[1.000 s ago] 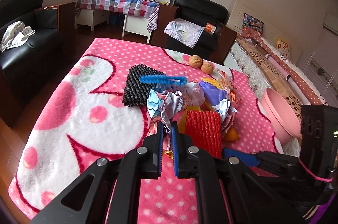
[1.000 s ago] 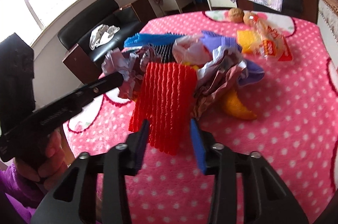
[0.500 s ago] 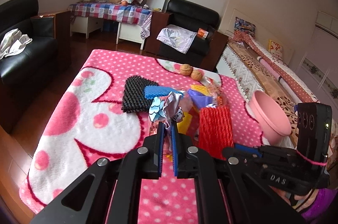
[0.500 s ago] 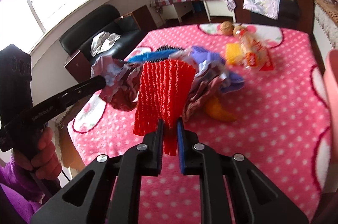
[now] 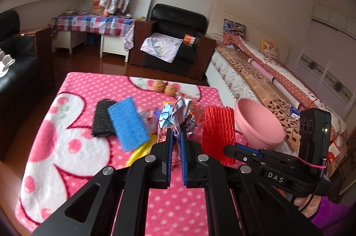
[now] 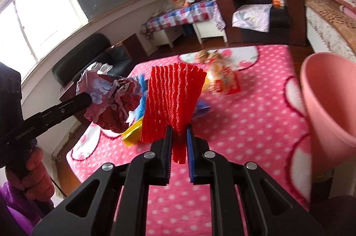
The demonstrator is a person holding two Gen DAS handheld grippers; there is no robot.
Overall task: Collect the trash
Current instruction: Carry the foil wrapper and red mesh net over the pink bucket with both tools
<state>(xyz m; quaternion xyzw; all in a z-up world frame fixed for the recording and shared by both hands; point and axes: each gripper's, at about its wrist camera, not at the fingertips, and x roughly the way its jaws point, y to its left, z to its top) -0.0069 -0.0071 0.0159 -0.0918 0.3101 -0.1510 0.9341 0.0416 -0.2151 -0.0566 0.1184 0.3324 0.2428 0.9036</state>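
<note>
While I watch both wrist feeds, my left hand-held gripper (image 5: 174,136) sits at centre frame with its blue pads clamped on a crumpled foil wrapper (image 5: 175,114), which is lifted clear of the pink polka-dot blanket (image 5: 66,136) covering the tabletop. My right hand-held gripper (image 6: 179,132) is likewise pinched tight on the lower edge of a red foam net sleeve (image 6: 174,98), which stands up above the fingers in mid frame. At the right edge of the right wrist view I see the rim of a pink bin (image 6: 322,102), close beside the red sleeve. Left on the blanket, left of centre in the left wrist view, are a blue mesh piece (image 5: 128,123) overlapping a black mesh piece (image 5: 101,119), with two walnuts (image 5: 163,87) further up the frame.
</note>
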